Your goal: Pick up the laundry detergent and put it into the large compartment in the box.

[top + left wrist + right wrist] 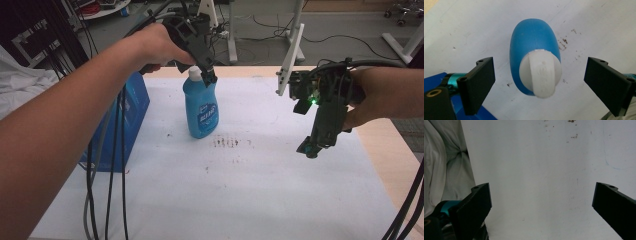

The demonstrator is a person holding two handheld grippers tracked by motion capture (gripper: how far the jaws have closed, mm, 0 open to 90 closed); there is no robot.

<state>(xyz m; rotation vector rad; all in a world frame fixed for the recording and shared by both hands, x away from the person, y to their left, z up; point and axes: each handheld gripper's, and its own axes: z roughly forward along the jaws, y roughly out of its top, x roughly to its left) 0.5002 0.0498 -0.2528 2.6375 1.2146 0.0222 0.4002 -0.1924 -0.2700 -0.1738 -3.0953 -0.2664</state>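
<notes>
Blue bottle (201, 111) is standing upright on the white table cover (240, 190), at roughly 11 o'clock from the cover's centre, white flip cap (195, 74) on top. A blue box (131, 112) is sitting just beside it at its 9 o'clock, with a gap between them. A patch of brown specks (231, 142) is lying on the cover at the bottom's 4 o'clock, near the base.

Left gripper (210, 75) is hanging directly over the cap, pointing down. In the left gripper view the jaws are standing wide apart, one at 9 o'clock and one at 3 o'clock of the cap (541, 73), with clear cover showing on both sides; neither jaw is touching the bottle (534, 50). Nothing is being held.

Right gripper (311, 148) is hovering well apart from the bottle, out at its 3 o'clock, above bare cover. Its own view shows both jaws spread with only white cover (539, 182) between them; it is carrying nothing.

Progress, as I judge it: the work is sitting at the approach stage. The left gripper is lined up over the cap, but no grasp is made and the bottle is not lifted. Left to do: lowering, closing on the cap or neck, then whatever handling follows. The right gripper appears to be waiting.
</notes>
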